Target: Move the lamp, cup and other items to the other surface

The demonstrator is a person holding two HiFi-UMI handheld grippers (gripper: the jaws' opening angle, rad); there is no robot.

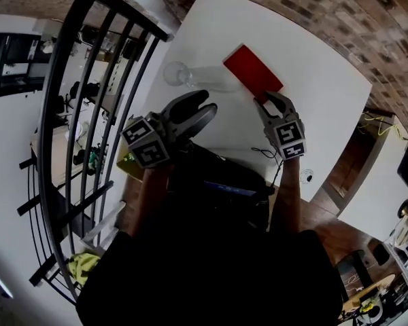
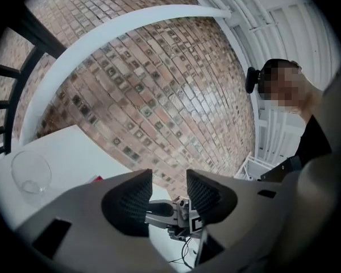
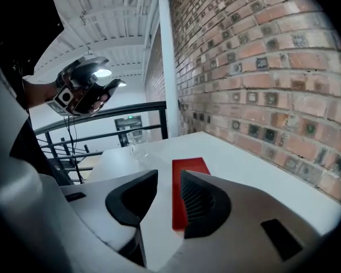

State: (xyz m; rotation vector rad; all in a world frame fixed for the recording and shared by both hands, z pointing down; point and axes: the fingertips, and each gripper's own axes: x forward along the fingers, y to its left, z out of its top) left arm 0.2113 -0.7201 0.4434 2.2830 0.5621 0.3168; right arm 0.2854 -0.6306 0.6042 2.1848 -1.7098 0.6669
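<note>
Head view. You held the left gripper (image 1: 207, 102) and the right gripper (image 1: 268, 100) over the near part of a white table (image 1: 313, 80). A black railing (image 1: 88, 80) ran along its left side. Two of the task's things lay on the table: a flat red slab (image 1: 253, 72) and, just to its left, a clear glass (image 1: 178, 74). Whether the glass stood or lay could not be told here. Your right gripper's tips were at the slab's near end. Your left gripper hung well short of the glass, with its marker cube toward you.

Left gripper view. The left gripper (image 2: 169, 178) had its jaws apart, with nothing between the ribbed pads. Through the gap you could see the right gripper (image 2: 171, 212) further off, in front of a brick wall (image 2: 159, 84). The glass (image 2: 31, 172) stood on the table (image 2: 74, 152) at far left, well clear of the jaws. A sliver of the slab (image 2: 95, 179) showed just above the left jaw.

Right gripper view. The right gripper (image 3: 169, 178) likewise had its jaws apart, and neither pad pressed on anything. The slab (image 3: 190, 166) lay flat on the table (image 3: 244, 169) straight ahead. It showed in the gap and ran behind the right jaw, which hid its near end, so contact could not be judged. The glass (image 3: 137, 144) stood beyond it near the table's far edge. Your left gripper (image 3: 111, 90) hung above at upper left.
</note>
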